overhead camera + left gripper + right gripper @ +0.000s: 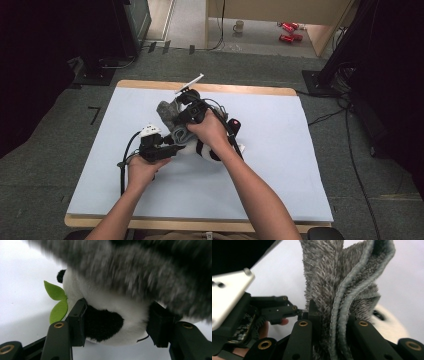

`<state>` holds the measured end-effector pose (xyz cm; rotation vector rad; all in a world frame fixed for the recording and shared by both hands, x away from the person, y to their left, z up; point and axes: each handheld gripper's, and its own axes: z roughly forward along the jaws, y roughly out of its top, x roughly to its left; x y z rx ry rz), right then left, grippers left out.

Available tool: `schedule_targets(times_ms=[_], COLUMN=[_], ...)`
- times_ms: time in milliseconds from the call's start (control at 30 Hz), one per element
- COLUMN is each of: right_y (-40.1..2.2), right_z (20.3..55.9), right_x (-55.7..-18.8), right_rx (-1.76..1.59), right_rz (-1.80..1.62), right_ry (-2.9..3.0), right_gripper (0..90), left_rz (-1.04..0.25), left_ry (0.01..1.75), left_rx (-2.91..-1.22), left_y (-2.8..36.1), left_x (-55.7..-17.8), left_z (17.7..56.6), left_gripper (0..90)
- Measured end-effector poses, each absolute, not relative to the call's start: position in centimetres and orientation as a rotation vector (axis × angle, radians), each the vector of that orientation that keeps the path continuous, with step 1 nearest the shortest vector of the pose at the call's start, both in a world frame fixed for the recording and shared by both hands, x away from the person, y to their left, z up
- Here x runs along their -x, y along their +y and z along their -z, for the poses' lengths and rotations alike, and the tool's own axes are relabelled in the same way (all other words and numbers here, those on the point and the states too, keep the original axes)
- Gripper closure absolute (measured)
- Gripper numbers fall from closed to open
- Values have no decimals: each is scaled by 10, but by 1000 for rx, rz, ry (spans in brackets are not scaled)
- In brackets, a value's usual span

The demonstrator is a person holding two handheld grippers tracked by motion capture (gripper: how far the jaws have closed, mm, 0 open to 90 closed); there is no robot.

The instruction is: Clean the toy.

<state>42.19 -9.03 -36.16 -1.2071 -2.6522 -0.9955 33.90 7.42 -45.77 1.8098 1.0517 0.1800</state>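
high view: pale blue table point(280, 170) on grey carpet point(45, 165); at its middle, left gripper point(167, 148) clamps the panda point(202, 149), right gripper point(186, 116) clamps the grey cloth point(167, 112).

Grey carpet floor point(45, 175) — white-topped table point(280, 165)

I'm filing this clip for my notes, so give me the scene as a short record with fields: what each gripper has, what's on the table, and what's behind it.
left gripper: jaws closed on a plush panda, pads against its white and black body
right gripper: jaws clamped on a folded grey towel, held above the panda
panda detail: green felt leaves by its head
surface: table with a pale blue cover
background: mug and red cans on the floor beyond the table
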Motion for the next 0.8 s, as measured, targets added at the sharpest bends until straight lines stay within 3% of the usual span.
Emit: schedule_targets(times_ms=[167,667,800], right_y=[-100,-146,-185], right_z=[376,369,389], right_x=[-419,-436,-433], right_rx=[1215,1481,1550], right_rz=[991,933,966], right_ry=[-2669,-2678,-2516], right_gripper=[778,781,782], left_rz=[-197,-165,-155], left_ry=[1041,1062,1045], left_rx=[-1831,-1810,-1840], left_y=[72,72,72], left_x=[-337,-343,-349], left_z=[460,460,460], left_gripper=[430,452,454])
